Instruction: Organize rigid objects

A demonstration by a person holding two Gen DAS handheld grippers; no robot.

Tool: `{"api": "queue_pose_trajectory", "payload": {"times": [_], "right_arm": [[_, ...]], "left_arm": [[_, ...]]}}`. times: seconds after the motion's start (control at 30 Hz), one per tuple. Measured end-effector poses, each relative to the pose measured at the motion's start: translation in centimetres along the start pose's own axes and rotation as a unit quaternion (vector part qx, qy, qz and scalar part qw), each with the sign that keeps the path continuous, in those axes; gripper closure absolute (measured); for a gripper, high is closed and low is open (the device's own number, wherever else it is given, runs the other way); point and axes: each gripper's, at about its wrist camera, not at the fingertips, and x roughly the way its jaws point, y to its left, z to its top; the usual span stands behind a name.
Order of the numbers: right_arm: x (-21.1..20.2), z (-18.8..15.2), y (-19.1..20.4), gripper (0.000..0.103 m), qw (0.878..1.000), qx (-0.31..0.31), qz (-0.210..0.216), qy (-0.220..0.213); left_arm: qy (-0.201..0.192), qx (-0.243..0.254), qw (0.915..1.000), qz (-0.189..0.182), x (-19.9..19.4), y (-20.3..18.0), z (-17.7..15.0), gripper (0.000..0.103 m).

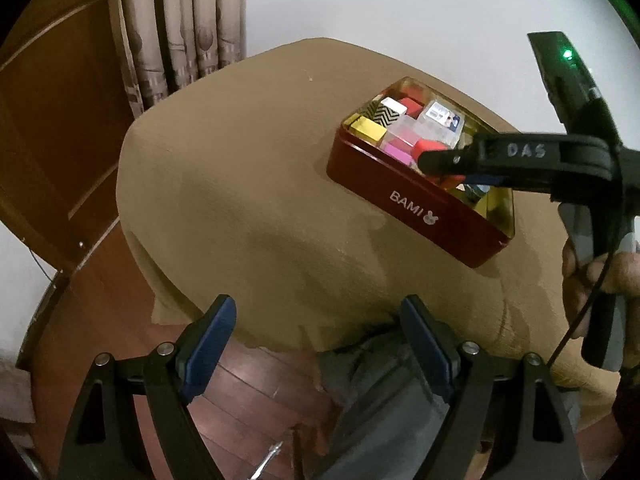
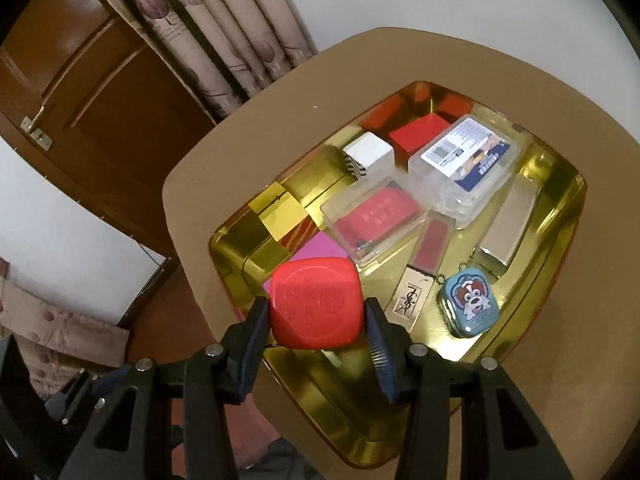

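my right tool [image 2: 316,326] grips the red box [image 2: 316,304] over the tin's [image 1: 408,196] near corner. left tool [image 1: 316,344] open, empty, off the table [image 1: 240,184] edge. most items already in the tin; red box not yet placed.

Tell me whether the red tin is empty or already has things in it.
It has things in it. The red tin holds small boxes across its gold floor, among them a clear labelled case and a blue dog tin.
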Motion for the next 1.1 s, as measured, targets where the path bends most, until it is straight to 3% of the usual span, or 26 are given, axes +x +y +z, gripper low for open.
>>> {"api": "queue_pose_trajectory", "payload": {"times": [0.33, 0.4, 0.53, 0.57, 0.67, 0.77, 0.87, 0.93, 1.0, 1.1], "right_arm": [[0.4, -0.5, 0.8, 0.054, 0.997, 0.044, -0.043, -0.043], [-0.9, -1.0, 1.3, 0.054, 0.993, 0.043, -0.073, -0.08], [-5.3, -3.4, 3.6, 0.054, 0.971, 0.018, -0.147, -0.188], [-6.5, -4.4, 4.5, 0.054, 0.96, 0.012, -0.172, -0.22], [-8.9, -6.5, 6.0, 0.037, 0.934, 0.013, -0.215, -0.286], [-10.5, -8.4, 6.7, 0.026, 0.914, 0.02, -0.229, -0.334], [-11.0, -9.7, 7.1, 0.024, 0.887, 0.063, -0.286, -0.358], [-11.0, -10.5, 7.1, 0.024, 0.88, 0.081, -0.284, -0.373], [-10.8, -11.1, 6.7, 0.024, 0.881, 0.097, -0.267, -0.377], [-10.3, -11.7, 6.2, 0.024, 0.879, 0.112, -0.279, -0.371]], "left_arm": [[-0.05, 0.066, 0.9966, -0.005, -1.5, 0.5, 1.7, 0.021], [-0.073, 0.09, 0.9933, 0.003, -1.7, 0.3, 1.9, 0.02], [-0.1, 0.118, 0.9879, 0.007, -1.7, 0.2, 2.4, 0.018], [-0.104, 0.119, 0.9874, 0.002, -1.7, 0.3, 2.6, 0.017], [-0.102, 0.114, 0.988, -0.022, -1.3, 0.7, 2.9, 0.017], [-0.111, 0.114, 0.9864, -0.043, -1.2, 0.9, 3.0, 0.017], [-0.121, 0.123, 0.984, -0.044, -1.2, 0.7, 3.0, 0.017], [-0.126, 0.125, 0.9832, -0.044, -1.3, 0.6, 3.0, 0.017], [-0.132, 0.129, 0.9817, -0.047, -1.4, 0.5, 2.9, 0.017], [-0.146, 0.137, 0.9788, -0.043, -1.7, 0.3, 2.9, 0.017]]}}
